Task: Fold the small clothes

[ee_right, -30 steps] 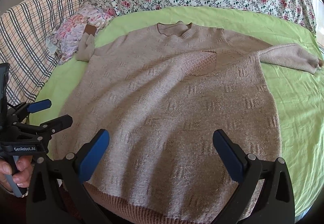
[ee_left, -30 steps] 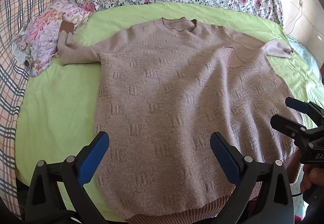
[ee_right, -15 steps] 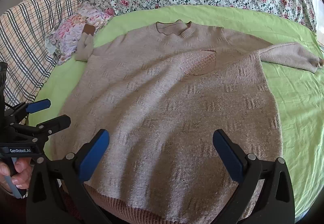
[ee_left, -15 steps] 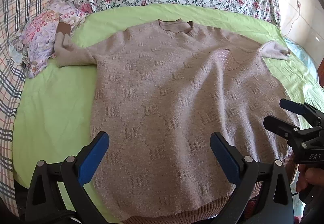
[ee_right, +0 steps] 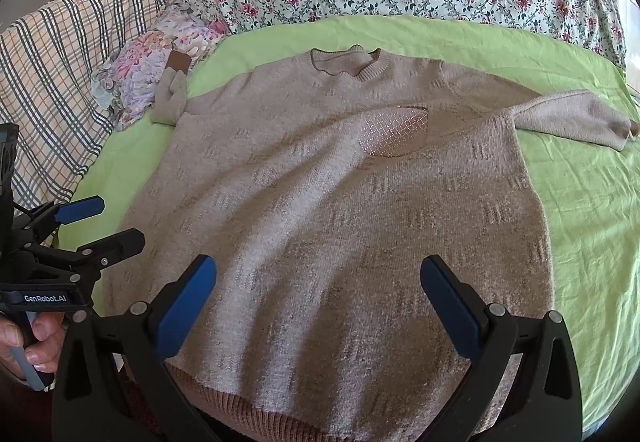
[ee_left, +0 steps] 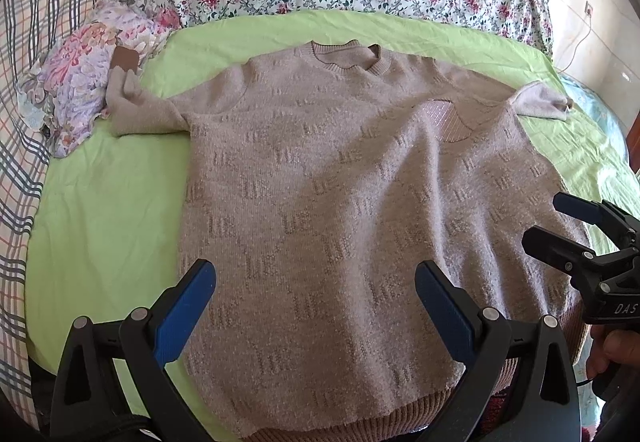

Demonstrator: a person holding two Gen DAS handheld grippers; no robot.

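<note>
Since a second ago nothing has been folded. From your left gripper (ee_left: 314, 312), fingers apart, the sweater (ee_left: 340, 202) lies flat on the bed (ee_left: 100, 210). From your right gripper (ee_right: 318, 312), fingers apart too, both sleeves lie outspread; every fold remains.

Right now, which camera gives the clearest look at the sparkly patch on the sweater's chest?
The right wrist view. There the sparkly patch lies nearly face-on on the sweater, its dotted grid and curved lower edge readable. The left wrist view shows the same patch further off to the side, foreshortened and paler, its dots hard to make out.
</note>
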